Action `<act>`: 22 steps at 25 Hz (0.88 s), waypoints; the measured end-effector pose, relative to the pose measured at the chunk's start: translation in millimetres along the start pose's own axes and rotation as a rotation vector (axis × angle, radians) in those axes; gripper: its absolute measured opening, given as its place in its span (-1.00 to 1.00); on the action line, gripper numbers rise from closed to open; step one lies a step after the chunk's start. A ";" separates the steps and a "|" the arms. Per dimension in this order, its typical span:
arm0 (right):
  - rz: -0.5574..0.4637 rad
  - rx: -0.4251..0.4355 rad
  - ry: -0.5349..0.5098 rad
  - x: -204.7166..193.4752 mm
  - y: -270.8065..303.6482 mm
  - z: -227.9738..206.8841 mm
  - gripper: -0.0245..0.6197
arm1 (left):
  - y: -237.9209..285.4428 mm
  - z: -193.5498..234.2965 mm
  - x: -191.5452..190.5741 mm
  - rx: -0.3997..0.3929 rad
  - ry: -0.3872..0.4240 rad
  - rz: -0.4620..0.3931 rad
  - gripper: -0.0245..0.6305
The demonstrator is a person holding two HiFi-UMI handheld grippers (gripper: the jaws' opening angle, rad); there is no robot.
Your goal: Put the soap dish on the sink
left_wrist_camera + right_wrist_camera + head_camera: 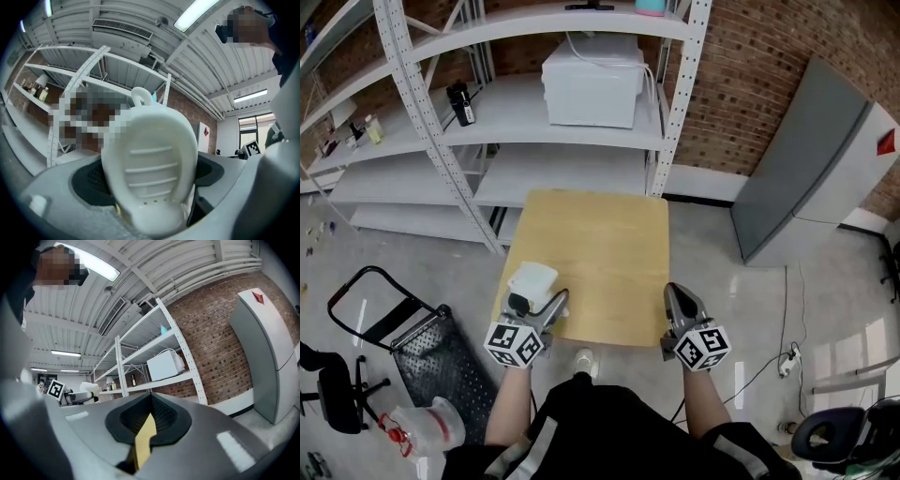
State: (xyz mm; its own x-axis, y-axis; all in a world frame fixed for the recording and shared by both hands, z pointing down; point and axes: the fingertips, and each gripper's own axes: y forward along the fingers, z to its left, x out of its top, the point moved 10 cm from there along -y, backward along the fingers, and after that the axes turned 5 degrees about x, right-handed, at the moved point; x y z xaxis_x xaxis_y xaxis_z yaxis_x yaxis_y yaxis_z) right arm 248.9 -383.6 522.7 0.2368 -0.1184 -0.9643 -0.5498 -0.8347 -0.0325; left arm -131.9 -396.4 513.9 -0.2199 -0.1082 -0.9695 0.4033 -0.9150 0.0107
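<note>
In the left gripper (536, 302), 1 glossy oval soap dish (150, 159) (ribbed)

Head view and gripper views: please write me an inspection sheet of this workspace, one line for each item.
Surface: wooden table, bare.
Job's things: white soap dish held in the left hand-held gripper; sink: nothing seen.
Clutter: nothing seen on the table.
Grippers: left shut on the soap dish; right hand-held gripper shut, empty.
Cables: one cable on the floor, right side.
Surroundings: metal shelves, white microwave, brick wall, grey cabinet.
</note>
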 end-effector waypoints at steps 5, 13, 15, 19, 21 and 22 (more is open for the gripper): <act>0.015 -0.042 -0.014 4.2 22.1 -15.6 -0.90 | 45.7 10.4 1.2 -0.049 0.025 0.060 0.54; 0.059 -0.070 0.035 -11.0 49.3 -34.5 -0.90 | 85.9 37.7 -23.5 -0.036 0.004 0.207 0.54; 0.076 -0.075 0.075 -20.0 54.7 -37.0 -0.90 | 90.8 45.6 -38.4 -0.025 0.001 0.275 0.54; 0.130 -0.092 0.124 -41.0 65.4 -42.9 -0.90 | 99.0 55.6 -70.0 -0.023 -0.007 0.404 0.54; 0.175 -0.100 0.131 -54.1 70.8 -45.5 -0.90 | 100.6 58.4 -83.1 -0.019 -0.008 0.461 0.54; 0.196 -0.104 0.135 -60.7 72.7 -46.1 -0.90 | 100.4 59.5 -88.4 -0.019 -0.010 0.484 0.54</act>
State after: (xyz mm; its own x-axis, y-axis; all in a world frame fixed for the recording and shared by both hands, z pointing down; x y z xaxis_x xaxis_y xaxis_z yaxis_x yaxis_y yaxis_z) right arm 231.4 -461.9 591.0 0.2430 -0.3481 -0.9054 -0.5118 -0.8389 0.1851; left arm -124.8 -501.8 615.2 -0.0112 -0.5233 -0.8521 0.4773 -0.7516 0.4553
